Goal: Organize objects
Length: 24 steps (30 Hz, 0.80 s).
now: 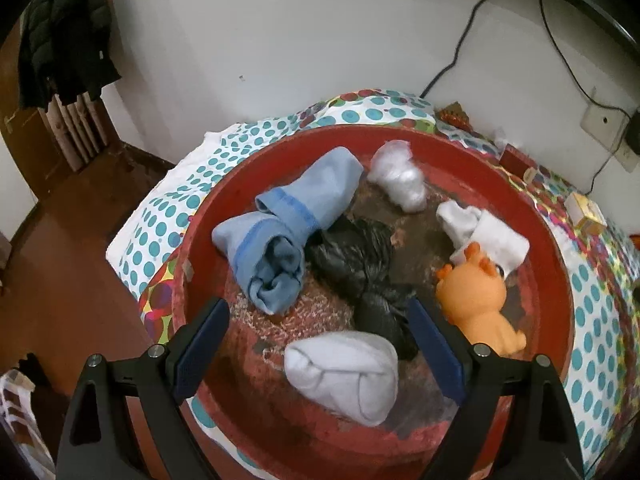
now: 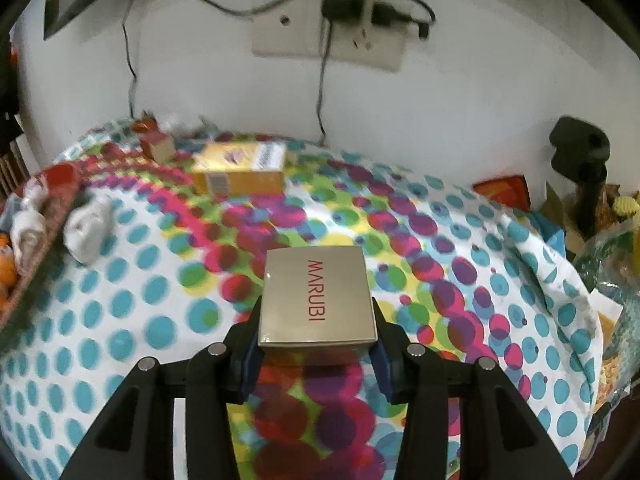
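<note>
Right gripper [image 2: 316, 354] clamped on silver box [image 2: 316, 296], above polka-dot tablecloth [image 2: 120, 320] on table. Left gripper [image 1: 320, 344] spread wide over white sock [image 1: 344, 372] in red tray [image 1: 560, 280]. White wall [image 1: 280, 40] behind.

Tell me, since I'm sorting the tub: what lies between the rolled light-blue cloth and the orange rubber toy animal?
A crumpled black plastic bag lies between the light-blue cloth and the orange toy, on the red tub's floor. The left wrist view shows it.

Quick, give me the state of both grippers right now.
Left gripper: open, holding nothing, over the white roll in the red basin.
Right gripper: shut on the MARUBI box.
</note>
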Each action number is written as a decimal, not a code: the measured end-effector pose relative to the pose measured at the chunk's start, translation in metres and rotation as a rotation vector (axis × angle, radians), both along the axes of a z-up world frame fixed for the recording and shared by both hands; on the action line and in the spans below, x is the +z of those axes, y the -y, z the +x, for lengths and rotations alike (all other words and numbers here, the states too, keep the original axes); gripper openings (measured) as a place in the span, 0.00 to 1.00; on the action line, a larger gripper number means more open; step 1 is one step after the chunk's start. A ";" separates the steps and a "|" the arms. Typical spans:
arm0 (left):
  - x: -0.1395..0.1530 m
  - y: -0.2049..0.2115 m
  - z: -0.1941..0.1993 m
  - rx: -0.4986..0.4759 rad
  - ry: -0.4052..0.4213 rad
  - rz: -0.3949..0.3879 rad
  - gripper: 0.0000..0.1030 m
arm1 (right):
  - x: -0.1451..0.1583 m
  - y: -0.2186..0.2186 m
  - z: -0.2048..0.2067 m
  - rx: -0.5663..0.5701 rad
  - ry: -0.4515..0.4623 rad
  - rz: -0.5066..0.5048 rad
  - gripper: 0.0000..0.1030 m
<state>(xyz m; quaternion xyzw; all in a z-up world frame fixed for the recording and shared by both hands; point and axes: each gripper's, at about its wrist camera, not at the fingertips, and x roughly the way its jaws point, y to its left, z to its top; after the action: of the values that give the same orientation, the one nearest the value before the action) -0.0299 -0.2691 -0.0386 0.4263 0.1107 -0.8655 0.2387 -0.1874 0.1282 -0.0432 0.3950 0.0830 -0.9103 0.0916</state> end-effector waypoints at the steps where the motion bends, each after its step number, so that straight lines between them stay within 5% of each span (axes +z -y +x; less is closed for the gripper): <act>1: 0.000 -0.001 0.001 0.002 -0.003 -0.004 0.87 | 0.005 0.004 0.002 0.008 -0.005 -0.005 0.45; 12: -0.002 -0.001 0.006 -0.012 -0.033 0.013 0.87 | 0.056 0.086 0.030 0.179 -0.042 -0.077 0.45; 24: 0.003 0.013 0.013 0.020 -0.049 -0.094 0.94 | 0.056 0.201 0.056 0.398 0.008 -0.129 0.45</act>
<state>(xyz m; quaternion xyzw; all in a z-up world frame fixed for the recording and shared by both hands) -0.0167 -0.2818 -0.0353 0.3920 0.0798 -0.8776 0.2642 -0.1318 -0.0732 0.0129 0.3676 0.1008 -0.8762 0.2951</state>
